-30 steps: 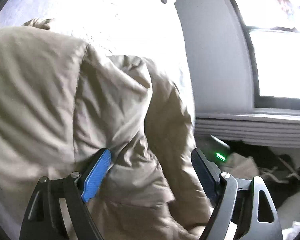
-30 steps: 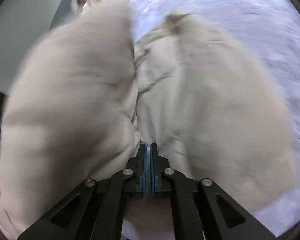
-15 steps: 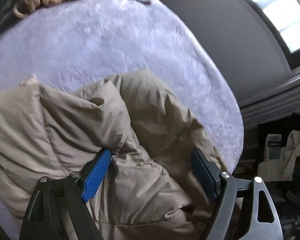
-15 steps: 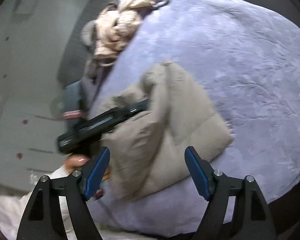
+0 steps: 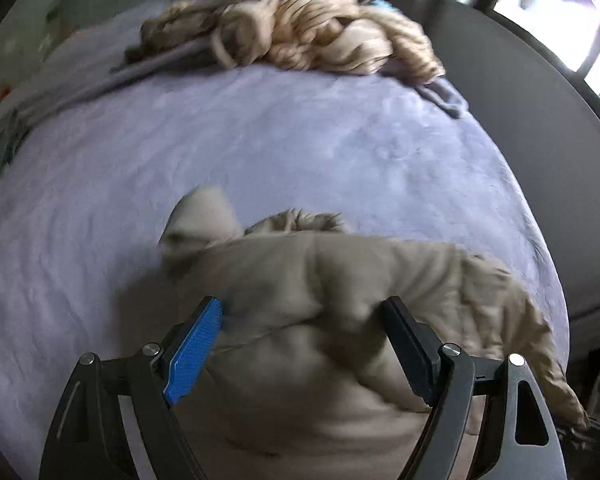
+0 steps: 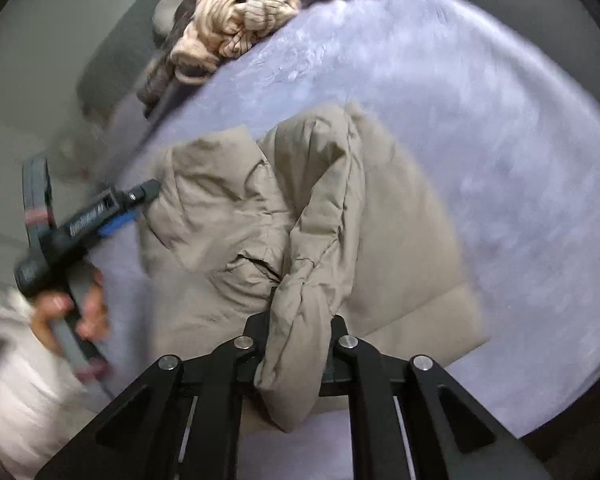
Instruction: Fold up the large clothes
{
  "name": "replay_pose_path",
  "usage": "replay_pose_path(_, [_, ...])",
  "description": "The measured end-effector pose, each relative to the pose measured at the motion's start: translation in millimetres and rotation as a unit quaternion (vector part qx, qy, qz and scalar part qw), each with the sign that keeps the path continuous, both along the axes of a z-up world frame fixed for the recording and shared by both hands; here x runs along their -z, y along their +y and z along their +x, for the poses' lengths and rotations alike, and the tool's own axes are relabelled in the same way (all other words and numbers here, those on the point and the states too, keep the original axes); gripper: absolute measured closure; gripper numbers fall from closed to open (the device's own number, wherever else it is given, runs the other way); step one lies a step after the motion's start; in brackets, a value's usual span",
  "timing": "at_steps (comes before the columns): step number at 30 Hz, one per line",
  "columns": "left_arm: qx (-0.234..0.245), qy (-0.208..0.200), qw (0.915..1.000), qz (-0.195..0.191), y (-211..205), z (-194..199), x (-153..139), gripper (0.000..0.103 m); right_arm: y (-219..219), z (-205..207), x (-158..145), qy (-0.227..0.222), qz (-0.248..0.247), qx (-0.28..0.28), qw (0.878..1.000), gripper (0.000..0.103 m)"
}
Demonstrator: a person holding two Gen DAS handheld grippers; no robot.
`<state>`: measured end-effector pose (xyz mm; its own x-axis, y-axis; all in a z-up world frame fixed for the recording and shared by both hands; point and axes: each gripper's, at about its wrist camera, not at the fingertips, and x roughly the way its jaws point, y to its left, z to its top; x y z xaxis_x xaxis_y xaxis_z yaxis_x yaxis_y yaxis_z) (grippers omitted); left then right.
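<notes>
Your right tool (image 6: 296,344) has just been closing and is now pinching a bunched fold of the beige puffy jacket (image 6: 228,216), which is lying on the lavender bed (image 6: 500,128). Your left tool (image 5: 300,320) is hovering wide open over the jacket, gripping nothing.

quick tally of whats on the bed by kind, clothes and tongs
beige puffer jacket: 1
cream knit garment at the far edge: 1
grey cloth under the knit: 1, blurred, kind unclear
tongs: 2, left tongs open over the jacket, right tongs shut on a jacket fold
total: 5
</notes>
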<state>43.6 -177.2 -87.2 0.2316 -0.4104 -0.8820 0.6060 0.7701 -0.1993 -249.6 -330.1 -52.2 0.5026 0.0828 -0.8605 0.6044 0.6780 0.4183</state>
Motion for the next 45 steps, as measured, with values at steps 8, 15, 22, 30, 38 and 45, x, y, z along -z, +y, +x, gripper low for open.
replay_pose_path(8, [0.081, -0.045, 0.9953, 0.028, -80.1, -40.6, 22.7, 0.020, -19.5, -25.4, 25.2, 0.072, -0.056, 0.016, 0.996, 0.092])
replay_pose_path(15, [0.094, -0.031, 0.9946, 0.032, -112.9, -54.8, 30.3, 0.015, -54.3, -40.7, 70.4, 0.088, -0.024, 0.049, 0.995, 0.089])
replay_pose_path(22, [0.094, -0.038, 0.9938, 0.047, -110.3, -54.8, 35.4, 0.015, -72.3, -54.7, 65.3, 0.072, 0.035, 0.059, 0.995, 0.084])
replay_pose_path(30, [0.094, -0.043, 0.9932, 0.053, -109.8, -54.4, 36.4, 0.014, -80.8, -53.6, 0.4, -0.011, -0.013, 0.006, 1.000, 0.083])
replay_pose_path(38, [0.067, -0.027, 0.9961, 0.051, -79.1, -54.3, 7.6, 0.014, -63.8, -41.4, 61.0, 0.082, 0.040, -0.094, 0.991, 0.084])
replay_pose_path(45, [0.062, 0.054, 0.9962, 0.028, 2.0, -90.3, -8.9, 0.014, -64.5, -47.3, 63.4, 0.082, 0.049, -0.125, 0.988, 0.084])
